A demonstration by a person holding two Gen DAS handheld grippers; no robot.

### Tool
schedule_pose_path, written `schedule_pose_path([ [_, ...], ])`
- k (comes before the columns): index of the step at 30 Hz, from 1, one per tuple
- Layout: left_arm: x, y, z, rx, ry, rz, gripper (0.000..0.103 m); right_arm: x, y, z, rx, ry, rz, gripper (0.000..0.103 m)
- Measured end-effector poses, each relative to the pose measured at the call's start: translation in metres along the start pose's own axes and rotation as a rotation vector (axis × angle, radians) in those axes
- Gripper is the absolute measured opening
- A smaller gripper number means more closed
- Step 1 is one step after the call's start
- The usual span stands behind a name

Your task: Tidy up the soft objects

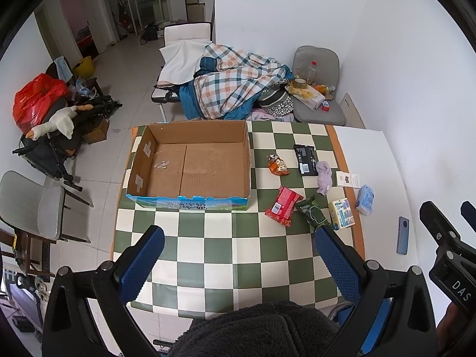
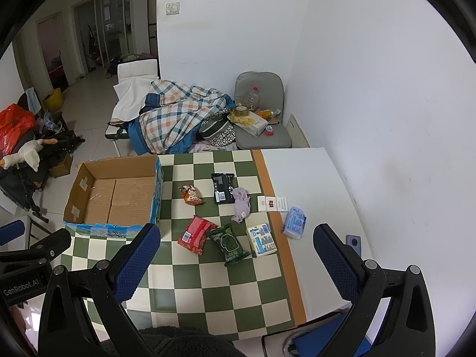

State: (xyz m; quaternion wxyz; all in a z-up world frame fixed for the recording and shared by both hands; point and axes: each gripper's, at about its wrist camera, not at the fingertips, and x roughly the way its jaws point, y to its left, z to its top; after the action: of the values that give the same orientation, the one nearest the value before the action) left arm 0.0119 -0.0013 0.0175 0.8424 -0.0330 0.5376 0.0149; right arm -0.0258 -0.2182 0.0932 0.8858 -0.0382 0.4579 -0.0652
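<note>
You're in a lived-in home, at a dining table [image 2: 312, 178] under a green-and-white checked cloth [image 2: 226, 282]. At twelve o'clock a folding bed [image 1: 166, 89] carries a plaid quilt [image 1: 235, 83], with a grey chair [image 1: 321, 110] of clutter at one o'clock. At ten o'clock a tiled floor [image 1: 119, 68] runs to glass doors [image 1: 142, 3], past a red bag [image 1: 35, 98] and a plush goose [image 1: 59, 122].
</note>
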Motion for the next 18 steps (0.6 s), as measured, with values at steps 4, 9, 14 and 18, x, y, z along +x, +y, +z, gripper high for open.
schedule_pose_path([
  [4, -0.0014, 0.0005, 0.0044, 0.0, -0.001, 0.001, 0.103, 0.0, 0.0003, -0.0003, 0.0, -0.001, 0.0, 0.103],
  [9, -0.002, 0.0007, 0.0023, 0.0, -0.004, 0.0, 0.103, -0.0005, 0.0008, 0.0008, -0.002, -0.001, 0.002, 0.103],
  [14, -0.0026, 0.0017, 0.0009, 0.001, -0.005, -0.001, 0.103, -0.0015, 0.0021, 0.0031, -0.004, -0.002, 0.005, 0.103],
  [18, -0.0027, 0.0022, -0.0005, 0.001, -0.006, -0.003, 0.103, -0.0022, 0.0029, 0.0033, -0.002, -0.003, 0.005, 0.103],
])
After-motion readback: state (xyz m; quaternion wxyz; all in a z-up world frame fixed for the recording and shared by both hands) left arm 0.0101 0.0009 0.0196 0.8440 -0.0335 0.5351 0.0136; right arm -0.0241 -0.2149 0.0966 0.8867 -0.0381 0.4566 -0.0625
